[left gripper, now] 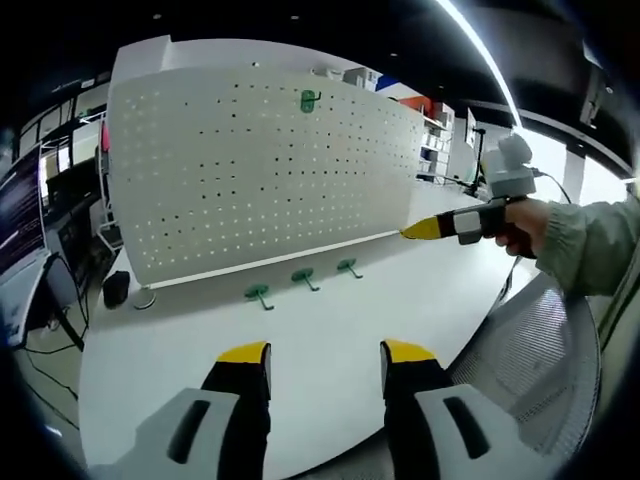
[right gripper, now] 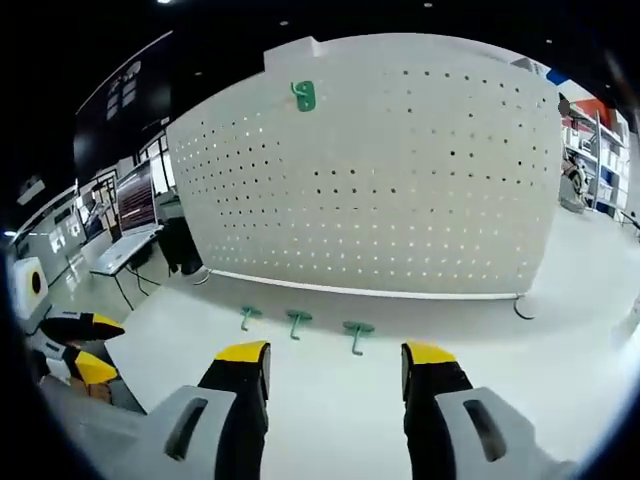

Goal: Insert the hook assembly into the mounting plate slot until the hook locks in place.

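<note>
A white pegboard (left gripper: 255, 170) stands upright on a white table (left gripper: 330, 330), and one green hook (left gripper: 310, 100) already hangs near its top edge. Three more green hooks lie in a row on the table just in front of the board's foot — a left hook (left gripper: 258, 295), a middle hook (left gripper: 303, 278) and a right hook (left gripper: 349, 267) — each apart from its neighbours and touched by nothing. In the left gripper view the left gripper (left gripper: 325, 355) hovers low over the near table with its yellow-tipped jaws spread wide and nothing between them. The right gripper (left gripper: 425, 230) comes in from the right, held in a person's hand (left gripper: 525, 228) with a green sleeve; its yellow tip points toward the board's corner, well apart from the hooks. In the right gripper view its own jaws (right gripper: 335, 360) stand apart and empty, facing the board (right gripper: 400, 170) and the three hooks lying on the table (right gripper: 298, 322).
</note>
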A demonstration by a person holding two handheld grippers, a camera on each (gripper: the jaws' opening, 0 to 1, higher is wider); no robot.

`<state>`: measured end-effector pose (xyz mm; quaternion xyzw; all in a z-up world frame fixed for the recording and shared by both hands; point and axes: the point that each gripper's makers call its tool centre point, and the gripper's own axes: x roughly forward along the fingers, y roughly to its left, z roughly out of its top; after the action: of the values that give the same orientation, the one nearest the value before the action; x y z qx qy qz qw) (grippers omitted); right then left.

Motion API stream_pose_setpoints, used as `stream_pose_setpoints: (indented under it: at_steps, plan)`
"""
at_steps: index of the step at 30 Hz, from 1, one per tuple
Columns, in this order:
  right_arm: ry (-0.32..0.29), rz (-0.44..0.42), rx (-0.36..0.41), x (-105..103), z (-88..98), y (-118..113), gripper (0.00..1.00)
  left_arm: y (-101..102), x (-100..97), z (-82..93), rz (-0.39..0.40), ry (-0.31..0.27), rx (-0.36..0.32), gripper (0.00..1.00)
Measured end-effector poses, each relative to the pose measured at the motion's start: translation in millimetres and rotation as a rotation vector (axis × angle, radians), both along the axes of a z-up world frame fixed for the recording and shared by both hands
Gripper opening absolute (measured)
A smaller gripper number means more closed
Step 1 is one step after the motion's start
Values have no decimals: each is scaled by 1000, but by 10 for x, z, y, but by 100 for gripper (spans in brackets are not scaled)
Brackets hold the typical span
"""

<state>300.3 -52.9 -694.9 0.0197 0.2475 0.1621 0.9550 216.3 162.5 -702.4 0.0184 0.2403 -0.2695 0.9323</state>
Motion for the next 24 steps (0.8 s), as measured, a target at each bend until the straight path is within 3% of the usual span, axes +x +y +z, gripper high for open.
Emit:
stream_pose_setpoints:
  at_steps: [5, 24]
  plan:
    - [7, 17, 10, -99, 5, -15, 52, 0, 32, -13, 0, 2, 10, 46]
    - [106, 61, 38, -457, -261, 17, 55, 11, 137, -139, -18, 44, 49, 50]
